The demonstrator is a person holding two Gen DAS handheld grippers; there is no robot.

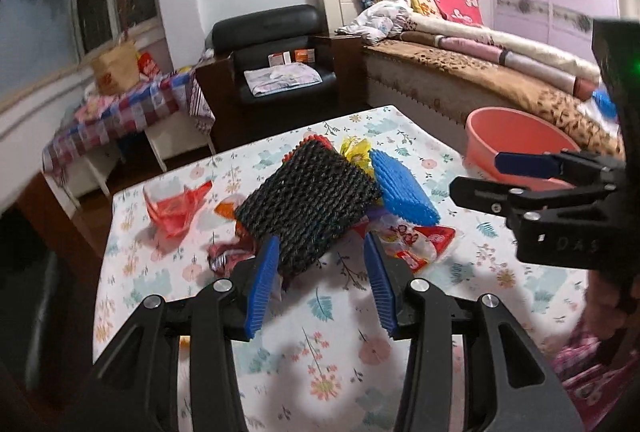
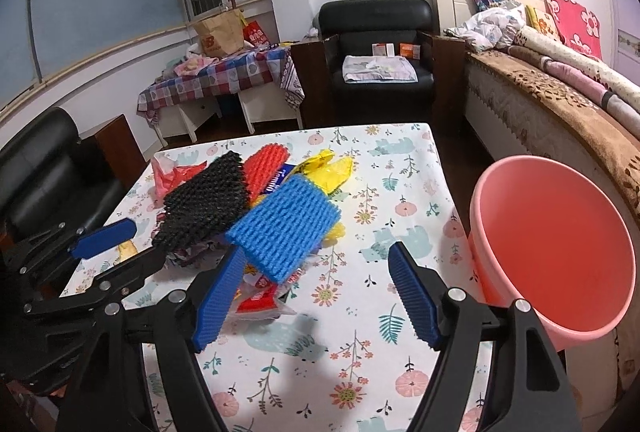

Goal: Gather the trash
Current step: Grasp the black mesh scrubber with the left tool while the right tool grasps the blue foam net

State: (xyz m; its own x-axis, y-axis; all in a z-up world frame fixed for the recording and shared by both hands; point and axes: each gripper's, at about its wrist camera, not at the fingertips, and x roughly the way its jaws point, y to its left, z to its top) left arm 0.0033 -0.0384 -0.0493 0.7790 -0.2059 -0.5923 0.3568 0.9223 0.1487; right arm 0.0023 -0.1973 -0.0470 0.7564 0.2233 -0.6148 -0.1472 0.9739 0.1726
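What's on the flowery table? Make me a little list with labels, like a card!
table: flowery cloth
trash pile: black foam net, blue foam net, red foam net, yellow plastic bag, red plastic bag, snack wrappers
bin: pink bucket, beside the table's right edge, nothing visible in it
left tongs: open, either side of the black foam net's near end, not squeezing it
right tongs: open, near the blue foam net, holding nothing
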